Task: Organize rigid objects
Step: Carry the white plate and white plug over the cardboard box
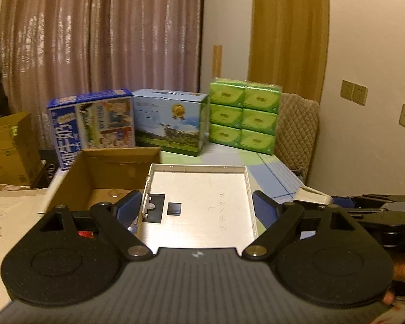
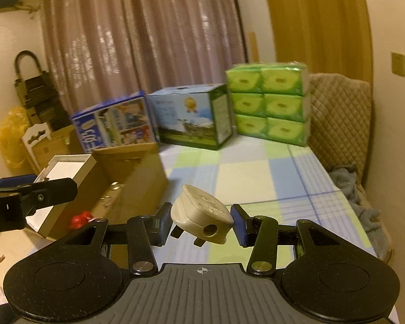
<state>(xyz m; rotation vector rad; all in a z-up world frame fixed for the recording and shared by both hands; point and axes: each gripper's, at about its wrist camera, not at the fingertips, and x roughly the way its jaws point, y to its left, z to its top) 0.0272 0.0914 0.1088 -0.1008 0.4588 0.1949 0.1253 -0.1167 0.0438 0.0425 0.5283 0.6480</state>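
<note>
My left gripper (image 1: pixel 197 210) is shut on a flat white plastic tray-like cover (image 1: pixel 202 202), held level by its side edges above the table, right of the open cardboard box (image 1: pixel 105 178). My right gripper (image 2: pixel 199 224) is shut on a beige three-pin plug (image 2: pixel 202 213), held above the checked tablecloth; the plug also shows at the right edge of the left wrist view (image 1: pixel 313 195). In the right wrist view the white cover (image 2: pixel 64 172) and the left gripper's finger (image 2: pixel 48 189) sit over the cardboard box (image 2: pixel 132 181).
Two milk cartons (image 1: pixel 94 124) (image 1: pixel 172 121) and a green tissue pack (image 1: pixel 243 116) stand at the table's far end. A padded chair back (image 2: pixel 340 113) is at the right, with a grey cloth (image 2: pixel 345 181). A small red object (image 2: pixel 79 218) lies by the box.
</note>
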